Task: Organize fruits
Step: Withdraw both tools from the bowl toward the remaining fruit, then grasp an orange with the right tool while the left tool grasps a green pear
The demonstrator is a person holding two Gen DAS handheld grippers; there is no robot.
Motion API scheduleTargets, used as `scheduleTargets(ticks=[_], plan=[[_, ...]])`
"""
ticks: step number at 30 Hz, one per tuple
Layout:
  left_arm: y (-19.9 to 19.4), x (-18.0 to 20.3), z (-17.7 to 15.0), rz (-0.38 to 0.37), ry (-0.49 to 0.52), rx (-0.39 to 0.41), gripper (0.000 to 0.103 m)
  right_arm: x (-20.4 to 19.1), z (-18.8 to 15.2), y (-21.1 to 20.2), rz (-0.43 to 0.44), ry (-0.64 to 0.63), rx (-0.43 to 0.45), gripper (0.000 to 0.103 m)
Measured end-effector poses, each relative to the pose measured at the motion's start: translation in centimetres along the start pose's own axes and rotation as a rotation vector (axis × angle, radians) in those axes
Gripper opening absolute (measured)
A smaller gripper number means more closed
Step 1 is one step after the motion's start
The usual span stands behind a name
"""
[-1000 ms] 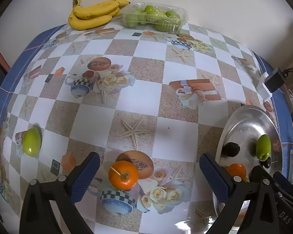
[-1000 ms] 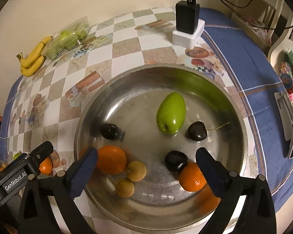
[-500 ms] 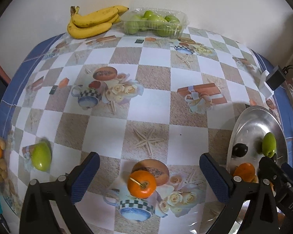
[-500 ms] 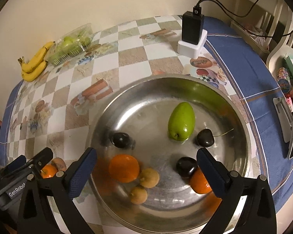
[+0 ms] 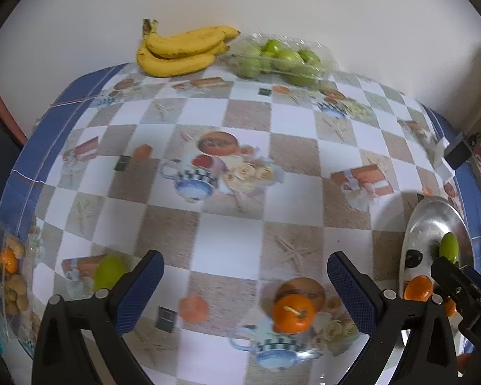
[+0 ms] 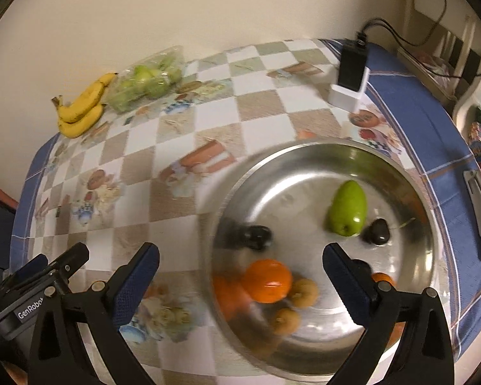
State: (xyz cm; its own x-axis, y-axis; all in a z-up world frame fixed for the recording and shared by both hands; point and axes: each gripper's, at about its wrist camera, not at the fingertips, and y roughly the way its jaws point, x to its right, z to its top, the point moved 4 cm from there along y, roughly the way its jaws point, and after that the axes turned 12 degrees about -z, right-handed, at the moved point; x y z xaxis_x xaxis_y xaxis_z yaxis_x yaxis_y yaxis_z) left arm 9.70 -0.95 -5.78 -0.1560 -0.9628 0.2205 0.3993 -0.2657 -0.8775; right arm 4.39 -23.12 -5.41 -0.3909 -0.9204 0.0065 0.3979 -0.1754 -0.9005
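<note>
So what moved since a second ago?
Both open grippers swung left: the left gripper now has the loose orange mandarin nearer its right finger, and the right gripper has the round steel bowl off to its right. Nothing was grabbed; the fruit stayed put.

The right hand-held gripper [image 6: 240, 276] hangs spread wide and empty over the near edge of a steel bowl [image 6: 304, 160] on the checked surface [image 6: 208, 118]. In the bowl lie a green pear [image 6: 348, 208], an orange [image 6: 266, 280] with two small brown fruits [image 6: 303, 288] beside it, three dark fruits [image 6: 377, 231] and another orange [image 6: 381, 278] partly behind the right finger. Bananas [image 6: 80, 110] and a pack of green fruit [image 6: 144, 80] sit by the wall. A black charger [image 6: 352, 67] stands in a white dock. The left hand-held gripper [image 6: 38, 292] shows at lower left.
</note>
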Motion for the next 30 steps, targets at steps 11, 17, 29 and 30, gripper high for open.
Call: scheduleTargets(ticks=[11, 17, 29, 30], plan=[[-1.9, -6.0, 0.5, 0.009, -0.039, 0.026, 0.103, -6.5, -0.9, -1.2, 0.074, -0.097, 0.016, 0.102], [-1.9, -9.5, 0.1, 0.01, -0.09, 0.007, 0.103, -9.8, -2.1, -0.9, 0.105, -0.147, -0.011, 0.101], [0.5, -14.2, -2.1, -0.02, -0.243, -0.095, 0.093, -14.0, -5.2, 1.6, 0.081, -0.251, -0.111, 0.084], [0.7, -14.4, -2.2, -0.021, -0.251, -0.101, 0.091, -14.1, -5.5, 1.9, 0.076, -0.254, -0.122, 0.081]])
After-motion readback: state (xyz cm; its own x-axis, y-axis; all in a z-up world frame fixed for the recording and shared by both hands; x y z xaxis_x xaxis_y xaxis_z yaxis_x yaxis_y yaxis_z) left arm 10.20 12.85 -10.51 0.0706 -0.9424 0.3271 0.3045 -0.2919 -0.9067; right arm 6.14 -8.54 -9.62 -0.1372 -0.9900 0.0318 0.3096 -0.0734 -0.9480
